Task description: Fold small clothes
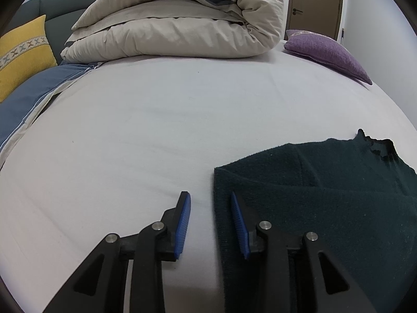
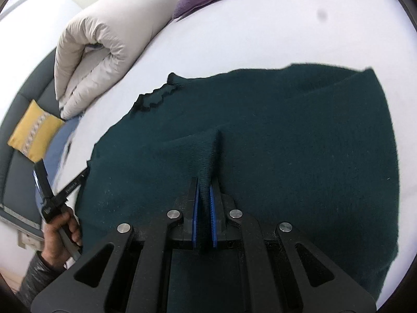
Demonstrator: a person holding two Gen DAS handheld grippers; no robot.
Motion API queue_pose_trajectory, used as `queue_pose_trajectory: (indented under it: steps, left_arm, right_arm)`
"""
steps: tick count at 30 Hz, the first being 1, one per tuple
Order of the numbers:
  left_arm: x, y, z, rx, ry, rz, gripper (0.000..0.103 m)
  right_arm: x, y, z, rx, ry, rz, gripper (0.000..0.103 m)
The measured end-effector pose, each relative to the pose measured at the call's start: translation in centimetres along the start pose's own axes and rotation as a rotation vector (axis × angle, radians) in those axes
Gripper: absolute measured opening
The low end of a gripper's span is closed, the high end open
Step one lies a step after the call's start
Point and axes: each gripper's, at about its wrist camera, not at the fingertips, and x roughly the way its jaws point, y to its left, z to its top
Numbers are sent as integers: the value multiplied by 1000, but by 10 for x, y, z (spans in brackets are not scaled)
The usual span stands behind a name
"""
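A dark green knit sweater lies spread on the white bed sheet, its collar toward the far left. My right gripper is shut on a raised pinch of the sweater's fabric near its middle. In the left wrist view the sweater fills the lower right. My left gripper is open, straddling the sweater's left edge: one blue pad over the sheet, the other over the fabric. The left gripper also shows in the right wrist view, held by a hand at the sweater's left side.
A rolled beige duvet lies at the far side of the bed. A purple cushion sits far right. A yellow cushion and a blue pillow lie left, against a dark headboard.
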Motion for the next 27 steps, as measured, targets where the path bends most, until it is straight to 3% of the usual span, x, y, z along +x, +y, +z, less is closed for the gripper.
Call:
queue_pose_trajectory:
  steps: [2, 6, 10, 13, 15, 17, 19, 20, 24, 27]
  left_arm:
    - [0, -1, 0, 0, -3, 3, 38]
    - [-2, 8, 3, -41, 10, -7, 50]
    - [-26, 22, 2, -41, 7, 12, 52]
    - [-53, 28, -8, -33, -22, -7, 51]
    - [-66, 25, -17, -18, -30, -21, 51]
    - [-75, 10, -28, 42, -44, -20, 52]
    - [-72, -10, -38, 133, -29, 7, 52]
    - [-63, -19, -44, 180, -2, 55, 53]
    - [-61, -7, -48, 121, 4, 62, 65]
    - [-68, 7, -48, 95, -2, 72, 67]
  right_arm:
    - [3, -2, -1, 4, 9, -6, 6]
    - [3, -25, -5, 82, -4, 80, 5]
    - [-32, -26, -11, 93, -56, -38, 13]
    - [-59, -14, -21, 69, -112, 3, 15]
    - [-59, 0, -30, 39, -92, 24, 16]
    - [-50, 11, -39, 6, -56, 4, 28]
    - [-31, 13, -48, -14, 3, -19, 32]
    - [-26, 13, -51, -40, 3, -45, 32]
    - [-44, 11, -63, -67, -32, -73, 32]
    - [-74, 7, -73, -64, -63, -108, 34]
